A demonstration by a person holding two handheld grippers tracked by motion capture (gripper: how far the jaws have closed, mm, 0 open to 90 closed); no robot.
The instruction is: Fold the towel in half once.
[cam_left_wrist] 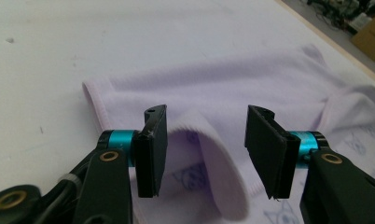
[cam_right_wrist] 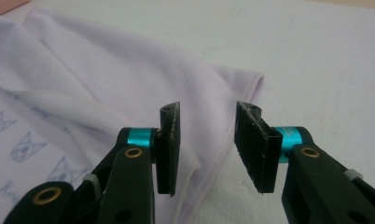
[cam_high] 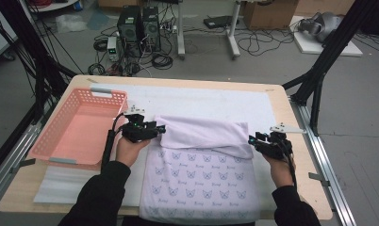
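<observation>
Nearby, the pink basket [cam_high: 79,126] (left of the folded cloth [cam_high: 204,155]) holds nothing.

**Lilac cloth folded over at its far end**

A pale lilac cloth [cam_high: 201,174] printed with small cat faces lies flat on the table, between the left tool [cam_high: 160,128] and the right tool [cam_high: 251,140]. Its far end is folded back toward the person, showing the plain underside. The folded edge runs from one tool to the other, its corners lying loose just beyond each tool's open jaws.
</observation>
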